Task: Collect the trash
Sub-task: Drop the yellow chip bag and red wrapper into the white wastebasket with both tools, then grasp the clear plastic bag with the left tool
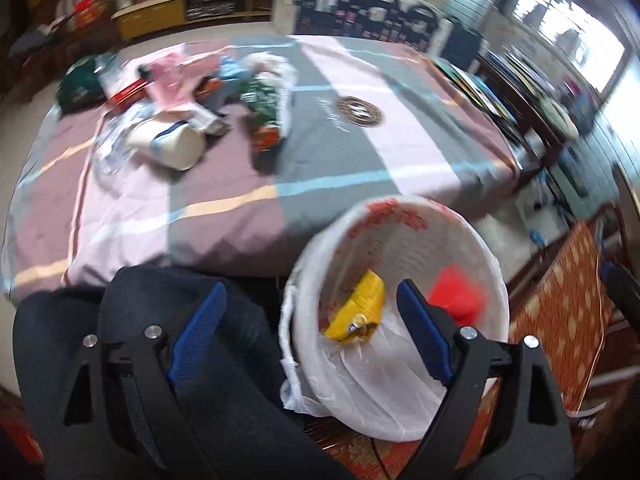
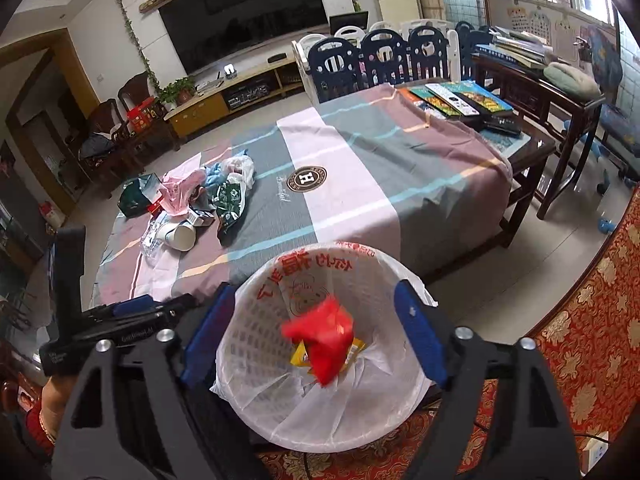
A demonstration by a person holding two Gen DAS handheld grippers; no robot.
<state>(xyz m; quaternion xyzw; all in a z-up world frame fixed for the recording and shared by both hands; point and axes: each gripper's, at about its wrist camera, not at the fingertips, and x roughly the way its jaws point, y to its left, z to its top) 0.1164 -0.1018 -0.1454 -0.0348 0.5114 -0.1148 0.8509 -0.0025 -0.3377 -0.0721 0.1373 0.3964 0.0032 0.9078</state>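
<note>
Over bin; R tool wide, empty | L tool wide, beside

A lined bin sits directly ahead of the right hand-held gripper, with a wrapper and a carton inside. Beyond the bin stands the counter; a trash pile lies on it, ahead and left.

"H" emblem on tablecloth
</note>
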